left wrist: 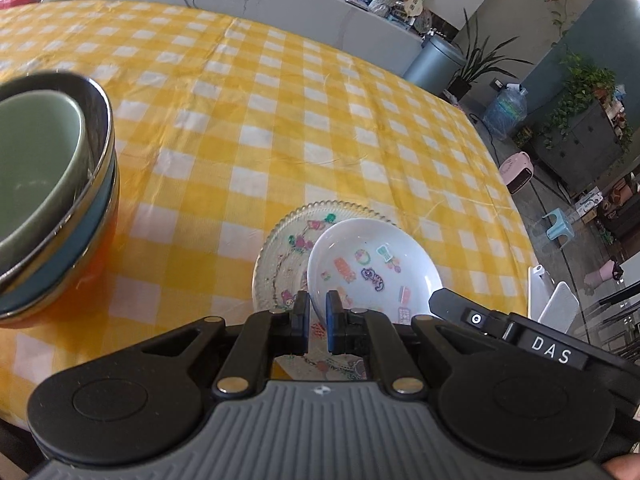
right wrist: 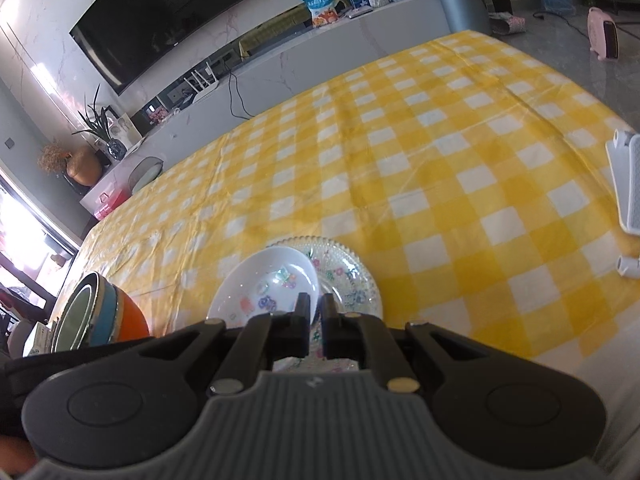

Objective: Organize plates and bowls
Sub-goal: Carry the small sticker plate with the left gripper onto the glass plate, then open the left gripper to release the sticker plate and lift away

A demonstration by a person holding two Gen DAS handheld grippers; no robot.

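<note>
A white plate with cartoon stickers point(left wrist: 372, 268) is tilted over a clear glass plate with a beaded rim point(left wrist: 280, 264) on the yellow checked cloth. My left gripper point(left wrist: 318, 308) is shut on the white plate's left rim. In the right wrist view my right gripper point(right wrist: 316, 312) is shut on the white plate's point(right wrist: 264, 288) right rim, above the glass plate point(right wrist: 352, 280). A stack of nested bowls point(left wrist: 52, 200), green in steel, blue and orange, stands at the left and shows in the right wrist view point(right wrist: 96, 312) too.
A white plastic stand point(right wrist: 628, 184) sits at the table's right edge and shows in the left wrist view point(left wrist: 552, 304). The yellow checked table point(left wrist: 280, 120) stretches far ahead. A TV cabinet, bin and plants stand beyond it.
</note>
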